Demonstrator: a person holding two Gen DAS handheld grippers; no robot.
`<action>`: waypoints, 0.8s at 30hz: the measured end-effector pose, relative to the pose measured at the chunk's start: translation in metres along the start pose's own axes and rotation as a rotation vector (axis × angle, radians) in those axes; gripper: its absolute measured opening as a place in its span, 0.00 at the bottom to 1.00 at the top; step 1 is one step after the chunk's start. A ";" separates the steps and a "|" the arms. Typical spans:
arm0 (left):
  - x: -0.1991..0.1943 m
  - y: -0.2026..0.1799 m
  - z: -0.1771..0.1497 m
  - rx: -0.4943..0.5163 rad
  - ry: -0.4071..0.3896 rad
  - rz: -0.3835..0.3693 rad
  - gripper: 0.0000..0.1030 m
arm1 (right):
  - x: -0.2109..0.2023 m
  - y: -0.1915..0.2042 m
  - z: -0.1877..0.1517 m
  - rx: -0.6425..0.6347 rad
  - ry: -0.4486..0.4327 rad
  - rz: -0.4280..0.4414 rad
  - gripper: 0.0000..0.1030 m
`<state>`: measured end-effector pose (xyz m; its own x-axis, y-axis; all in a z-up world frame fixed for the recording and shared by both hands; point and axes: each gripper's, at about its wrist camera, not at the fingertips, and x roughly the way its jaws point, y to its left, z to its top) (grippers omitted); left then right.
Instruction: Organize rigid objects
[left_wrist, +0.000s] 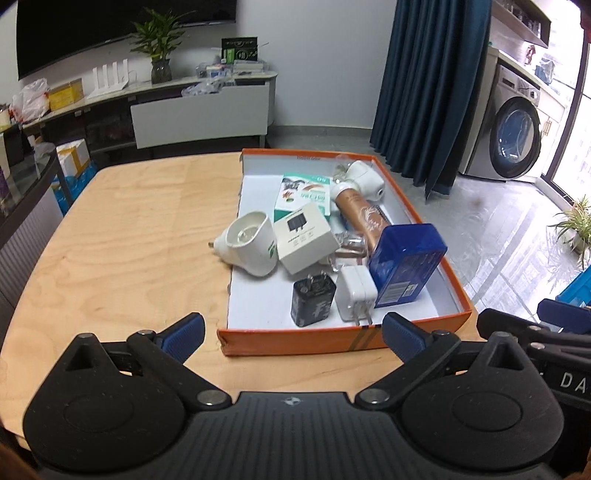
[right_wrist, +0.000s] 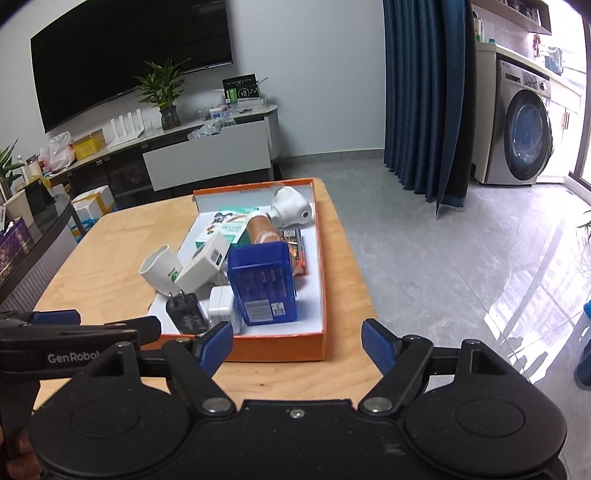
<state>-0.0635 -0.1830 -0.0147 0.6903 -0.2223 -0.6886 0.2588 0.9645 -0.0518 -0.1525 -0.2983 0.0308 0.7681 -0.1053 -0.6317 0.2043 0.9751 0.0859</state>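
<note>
An orange shoebox lid (left_wrist: 343, 338) (right_wrist: 280, 347) with a white inside lies on the wooden table (left_wrist: 129, 240). It holds a blue clear case (left_wrist: 402, 266) (right_wrist: 264, 284), a white charger (left_wrist: 356, 297), a black charger (left_wrist: 312, 302) (right_wrist: 186, 314), a small white carton (left_wrist: 306, 238), a green-white carton (left_wrist: 304, 194), a brown tube (left_wrist: 364, 218) and a white device (left_wrist: 365, 177) at the back. A white plug-in unit (left_wrist: 251, 243) (right_wrist: 162, 271) leans over its left wall. My left gripper (left_wrist: 293, 336) stands open before the near wall, holding nothing. My right gripper (right_wrist: 297, 345) is open beside it, also holding nothing.
The table's right edge (right_wrist: 354, 280) runs close to the lid, with grey floor beyond. A TV cabinet (left_wrist: 199, 110), a blue curtain (left_wrist: 432, 92) and a washing machine (left_wrist: 517, 125) stand farther back. Bare wood (left_wrist: 110, 258) lies left of the lid.
</note>
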 end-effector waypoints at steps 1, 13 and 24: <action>0.000 0.000 -0.001 -0.001 0.002 0.004 1.00 | 0.001 0.000 -0.001 0.000 0.003 0.001 0.88; 0.000 0.004 -0.003 -0.005 0.004 0.030 1.00 | 0.005 0.009 -0.001 -0.019 0.023 0.023 0.88; 0.001 0.005 -0.003 0.009 0.008 0.035 1.00 | 0.009 0.013 0.000 -0.027 0.033 0.033 0.88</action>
<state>-0.0632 -0.1784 -0.0177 0.6938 -0.1870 -0.6954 0.2404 0.9704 -0.0211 -0.1427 -0.2866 0.0266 0.7537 -0.0665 -0.6539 0.1621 0.9830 0.0868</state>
